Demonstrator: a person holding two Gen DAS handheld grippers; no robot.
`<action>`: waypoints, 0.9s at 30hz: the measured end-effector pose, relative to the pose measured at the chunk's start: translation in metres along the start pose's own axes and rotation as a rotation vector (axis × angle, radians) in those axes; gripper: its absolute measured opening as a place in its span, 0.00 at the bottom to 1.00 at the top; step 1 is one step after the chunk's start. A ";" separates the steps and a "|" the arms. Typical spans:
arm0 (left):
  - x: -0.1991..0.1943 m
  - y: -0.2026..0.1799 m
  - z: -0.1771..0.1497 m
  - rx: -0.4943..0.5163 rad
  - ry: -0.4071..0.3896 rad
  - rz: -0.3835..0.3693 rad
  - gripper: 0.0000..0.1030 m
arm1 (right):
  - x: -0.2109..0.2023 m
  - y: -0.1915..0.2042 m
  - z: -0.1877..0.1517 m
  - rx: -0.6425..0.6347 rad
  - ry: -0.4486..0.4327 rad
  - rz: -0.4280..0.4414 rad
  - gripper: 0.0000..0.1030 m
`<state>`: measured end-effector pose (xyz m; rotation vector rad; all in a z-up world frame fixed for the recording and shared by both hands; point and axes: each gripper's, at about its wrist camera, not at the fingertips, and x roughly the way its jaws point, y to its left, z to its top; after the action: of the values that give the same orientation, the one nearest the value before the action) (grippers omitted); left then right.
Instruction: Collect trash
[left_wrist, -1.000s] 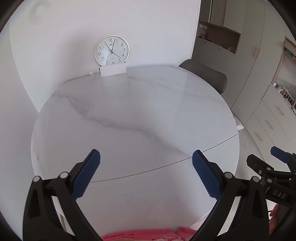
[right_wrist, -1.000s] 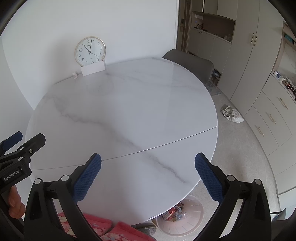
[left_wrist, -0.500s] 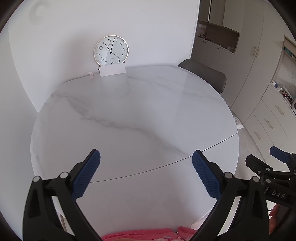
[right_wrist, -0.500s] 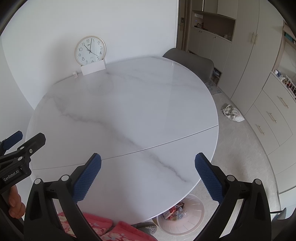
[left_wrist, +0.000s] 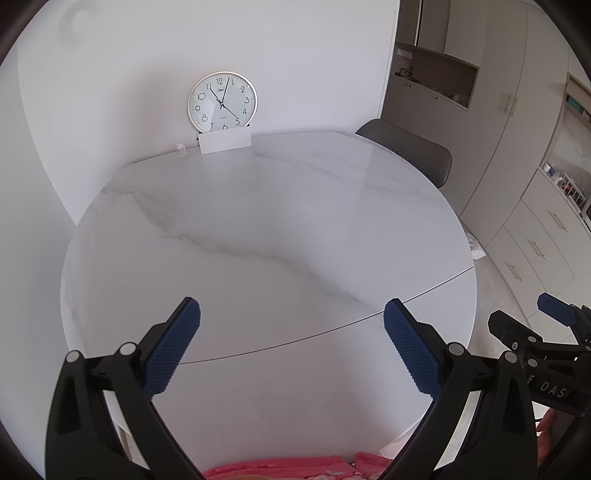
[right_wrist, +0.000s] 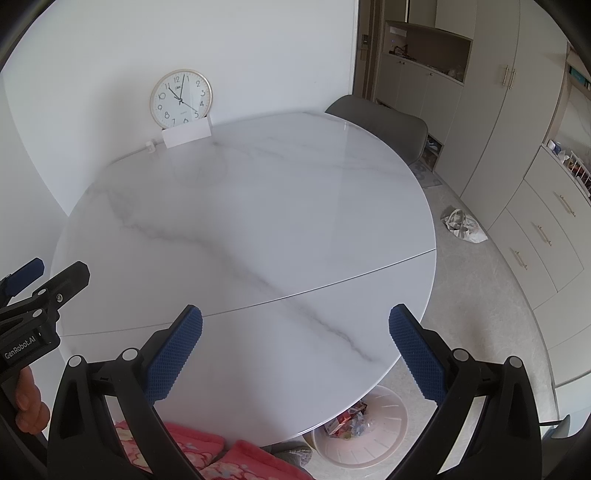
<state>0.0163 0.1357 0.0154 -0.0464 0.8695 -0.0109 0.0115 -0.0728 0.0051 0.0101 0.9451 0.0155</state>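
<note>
Both hand-held grippers hover over the table, spread wide, holding nothing.

The left hand-held gripper and right hand-held gripper hang above the white marble table. Trash lies in a white basket on the floor under the near edge. A clock leans at the wall; a grey chair stands beyond.

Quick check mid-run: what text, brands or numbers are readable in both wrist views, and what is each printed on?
"GenRobot.AI": side of the left gripper.
"DAS": side of the right gripper; the rest is cut off.
"1" to "12": clock dial.
Small brand marks on the dial: too small to read.
White card below it: blank.
</note>
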 end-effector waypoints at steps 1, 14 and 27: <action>0.000 0.000 0.000 0.001 0.000 0.000 0.93 | 0.000 0.000 0.000 0.000 0.000 0.000 0.97; 0.001 0.000 0.000 0.001 -0.002 0.000 0.93 | 0.000 0.000 0.000 -0.001 0.000 0.000 0.97; 0.001 0.000 0.001 0.002 -0.003 0.001 0.93 | 0.000 -0.001 -0.002 0.000 -0.001 -0.001 0.97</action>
<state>0.0173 0.1361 0.0152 -0.0445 0.8669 -0.0111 0.0104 -0.0740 0.0040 0.0102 0.9442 0.0147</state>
